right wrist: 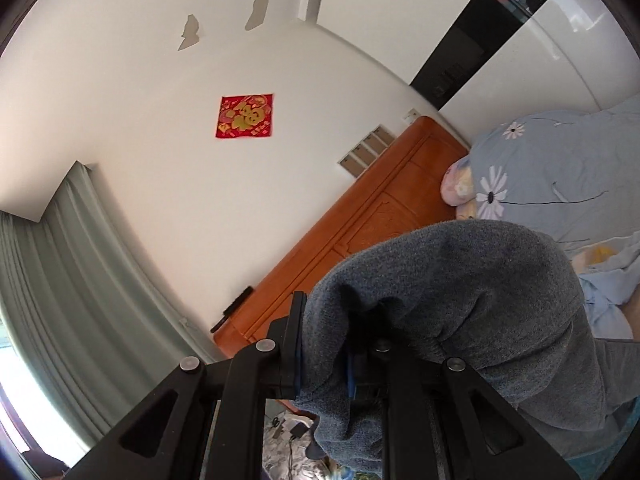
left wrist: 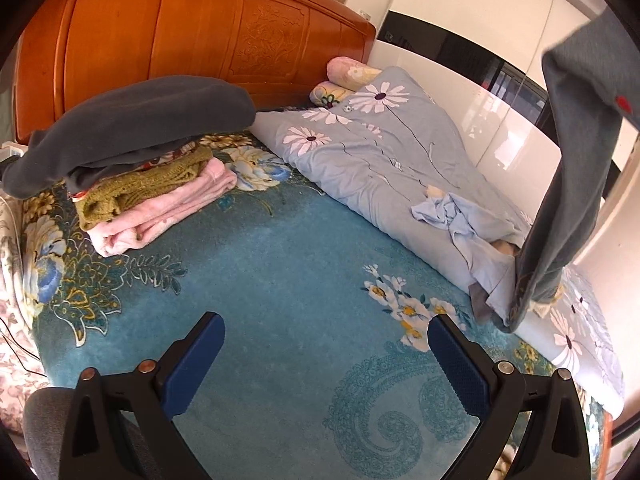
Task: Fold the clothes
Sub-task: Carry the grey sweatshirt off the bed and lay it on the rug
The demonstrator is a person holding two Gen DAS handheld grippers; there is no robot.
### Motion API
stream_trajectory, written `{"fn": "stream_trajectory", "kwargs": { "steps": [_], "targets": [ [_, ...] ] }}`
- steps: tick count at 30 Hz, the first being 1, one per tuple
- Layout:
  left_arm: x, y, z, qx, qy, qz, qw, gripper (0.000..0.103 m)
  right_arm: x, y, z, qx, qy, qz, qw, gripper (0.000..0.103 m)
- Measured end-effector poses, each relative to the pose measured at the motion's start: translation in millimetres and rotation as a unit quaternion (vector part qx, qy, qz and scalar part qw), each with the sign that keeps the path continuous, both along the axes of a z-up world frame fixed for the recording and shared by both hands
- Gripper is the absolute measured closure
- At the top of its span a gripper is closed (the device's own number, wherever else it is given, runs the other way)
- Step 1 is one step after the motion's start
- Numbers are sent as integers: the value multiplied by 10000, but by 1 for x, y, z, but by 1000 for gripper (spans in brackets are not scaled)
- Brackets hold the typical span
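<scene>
The right gripper clamps a grey garment and lifts it high above the bed, its hem trailing on the quilt. The left gripper hovers wide open, likely next to catch a free edge.

Home bedroom, carved wooden headboard, floral quilt, curtain

Grey garment cut off above
</scene>
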State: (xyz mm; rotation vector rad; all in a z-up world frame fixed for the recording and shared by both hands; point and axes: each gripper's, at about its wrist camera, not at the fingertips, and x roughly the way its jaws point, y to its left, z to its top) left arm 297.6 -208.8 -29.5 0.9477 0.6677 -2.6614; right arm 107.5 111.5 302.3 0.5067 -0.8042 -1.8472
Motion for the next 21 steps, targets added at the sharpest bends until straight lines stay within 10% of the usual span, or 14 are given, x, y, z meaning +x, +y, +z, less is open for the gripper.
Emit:
{"fn": "stream_trajectory", "kwargs": {
  "steps": [9, 16, 21],
  "targets": [
    [19, -43, 18, 312, 354, 482, 9977, 0, 16, -21, 69, -446, 859, 391, 9945, 87],
    [26, -56, -3, 704, 207, 551, 9958, 0, -6, 62, -64, 718, -284, -439, 9960, 87],
    [10, -51, -31, 1061, -170, 444, 9932, 0, -12, 141, -210, 1968, -1786, -1378, 9541, 87]
  ]
}}
